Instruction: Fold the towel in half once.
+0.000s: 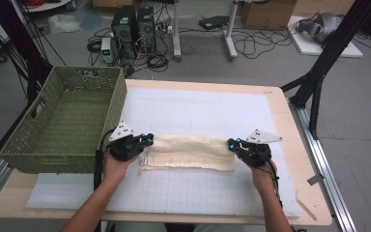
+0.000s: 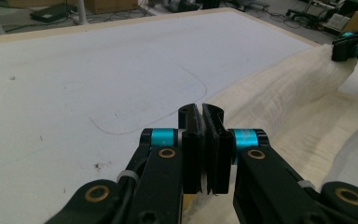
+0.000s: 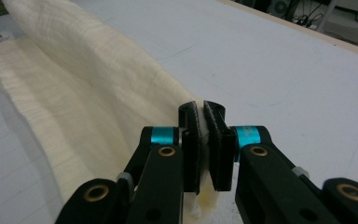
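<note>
Between basket [image 1: 63, 121] and table edge [image 1: 290, 126], cloth [image 1: 188, 152] ends pinched by left gripper [image 1: 149, 140], right gripper [image 1: 232, 143].

cream cloth [image 1: 188, 152]; green woven basket [image 1: 63, 121]; white gridded mat [image 1: 183, 188].

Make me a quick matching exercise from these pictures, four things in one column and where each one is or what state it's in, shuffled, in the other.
Things:
1. green wicker basket
2. cream cloth
3. left claw
4. right claw

Places or states:
A. shut on the cloth's right end
B. lying folded on the white mat
C. standing at the table's left edge
D. shut on the cloth's left end

Pairs: 1-C, 2-B, 3-D, 4-A
</note>
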Available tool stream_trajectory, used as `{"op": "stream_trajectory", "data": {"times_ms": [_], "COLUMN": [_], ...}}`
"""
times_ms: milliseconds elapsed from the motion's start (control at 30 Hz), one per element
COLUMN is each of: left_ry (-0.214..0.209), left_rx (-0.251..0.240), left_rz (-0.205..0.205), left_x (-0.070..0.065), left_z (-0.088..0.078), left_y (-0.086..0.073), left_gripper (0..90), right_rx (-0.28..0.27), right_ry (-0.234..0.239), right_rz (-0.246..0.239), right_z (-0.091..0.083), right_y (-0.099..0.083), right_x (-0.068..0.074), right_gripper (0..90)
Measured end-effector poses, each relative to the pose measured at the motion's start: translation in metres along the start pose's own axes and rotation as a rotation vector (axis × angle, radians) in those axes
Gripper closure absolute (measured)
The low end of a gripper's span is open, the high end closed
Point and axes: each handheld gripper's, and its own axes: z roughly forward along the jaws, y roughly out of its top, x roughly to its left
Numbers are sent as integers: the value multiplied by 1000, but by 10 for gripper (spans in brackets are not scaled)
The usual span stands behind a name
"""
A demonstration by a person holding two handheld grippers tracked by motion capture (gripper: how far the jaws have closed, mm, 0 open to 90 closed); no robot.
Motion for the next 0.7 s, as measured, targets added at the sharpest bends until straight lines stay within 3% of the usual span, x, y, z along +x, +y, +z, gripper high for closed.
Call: {"op": "stream_trajectory", "data": {"times_ms": [700], "left_ry": [6], "left_rx": [-17], "left_rz": [-8], "left_x": [0], "left_z": [-5], "left_y": [-3], "left_gripper": [860], "right_rx": [-33], "right_ry": [23], "right_rz": [-6], "right_z": [-4], "right_y": [5], "right_x": [1], "right_gripper": [856]}}
